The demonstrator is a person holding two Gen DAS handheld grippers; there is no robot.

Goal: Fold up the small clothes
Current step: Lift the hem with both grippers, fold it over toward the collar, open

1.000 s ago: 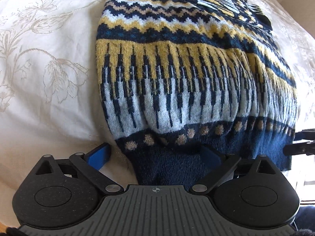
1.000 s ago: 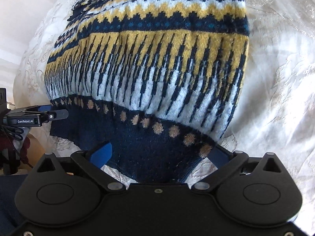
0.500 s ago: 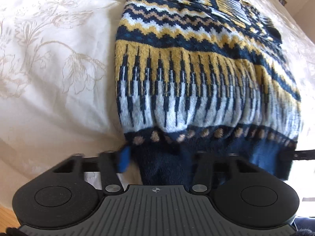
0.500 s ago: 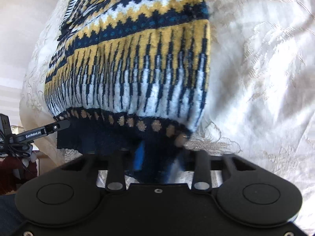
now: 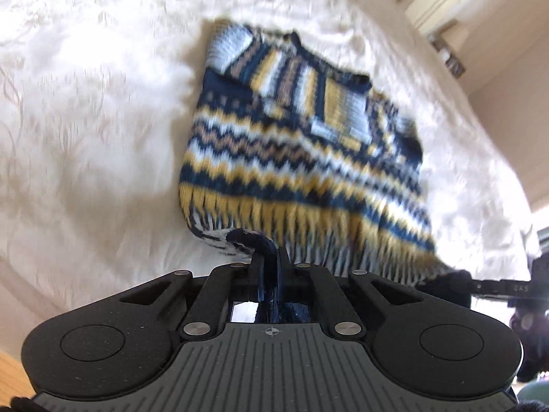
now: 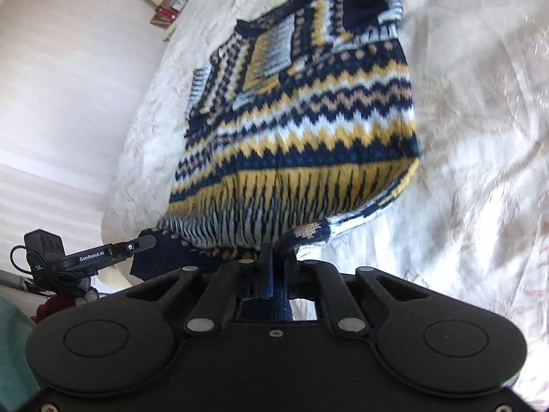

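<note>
A small knitted sweater (image 5: 302,158) with navy, yellow, white and tan zigzag bands lies on a cream bedspread (image 5: 85,120). It also shows in the right wrist view (image 6: 302,130). My left gripper (image 5: 269,261) is shut on the navy hem at the sweater's left corner and holds it lifted off the bed. My right gripper (image 6: 274,257) is shut on the hem at the right corner, also lifted. The hem hangs between the two grippers. The sweater's upper part, with folded-in sleeves, still rests on the bed.
The cream embroidered bedspread (image 6: 480,137) spreads all around the sweater. A pale wall (image 6: 68,68) and some small items (image 6: 168,3) lie beyond the bed's far edge. The other gripper shows at the frame edge in each view (image 6: 103,254) (image 5: 497,286).
Both grippers have shut on the sweater's hem and lifted it up off the bed. The near part of the sweater has risen and more of its top has come into view.
</note>
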